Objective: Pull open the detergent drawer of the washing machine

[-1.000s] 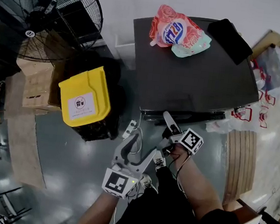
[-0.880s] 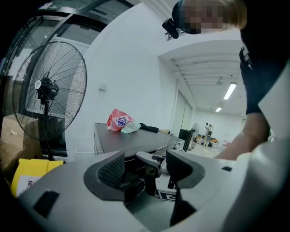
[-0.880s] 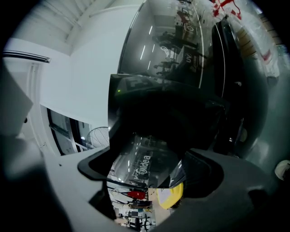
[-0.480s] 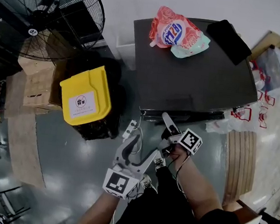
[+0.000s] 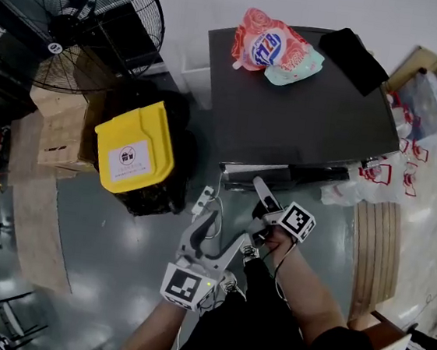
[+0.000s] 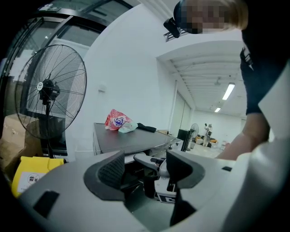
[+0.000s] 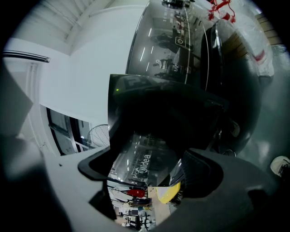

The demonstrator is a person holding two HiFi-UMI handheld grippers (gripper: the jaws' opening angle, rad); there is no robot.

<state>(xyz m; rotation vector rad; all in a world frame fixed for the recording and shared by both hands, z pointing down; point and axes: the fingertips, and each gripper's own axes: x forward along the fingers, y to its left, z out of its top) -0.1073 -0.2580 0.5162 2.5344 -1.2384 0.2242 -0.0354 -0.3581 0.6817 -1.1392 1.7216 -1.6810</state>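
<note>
The dark washing machine (image 5: pixel 303 117) stands in front of me, seen from above. Its detergent drawer (image 5: pixel 256 172) juts a little out of the front at the left, showing a pale strip. My right gripper (image 5: pixel 262 192) is at the drawer's front. In the right gripper view (image 7: pixel 147 170) the jaws are closed over the glossy drawer panel (image 7: pixel 149 154) with its printed brand name. My left gripper (image 5: pixel 209 204) hangs lower left of it, open and empty. The left gripper view (image 6: pixel 145 170) looks at the machine's top (image 6: pixel 127 140).
A red detergent pouch (image 5: pixel 276 50) and a black item (image 5: pixel 354 51) lie on the machine. A yellow-lidded bin (image 5: pixel 131 149) stands left of the machine, with a large floor fan (image 5: pixel 71 20) and cardboard boxes (image 5: pixel 50 135) beyond. A wooden pallet (image 5: pixel 374 251) lies on the floor at the right.
The drawer's pale strip has come out from the machine's front while the right gripper holds it. The left gripper has barely moved.
</note>
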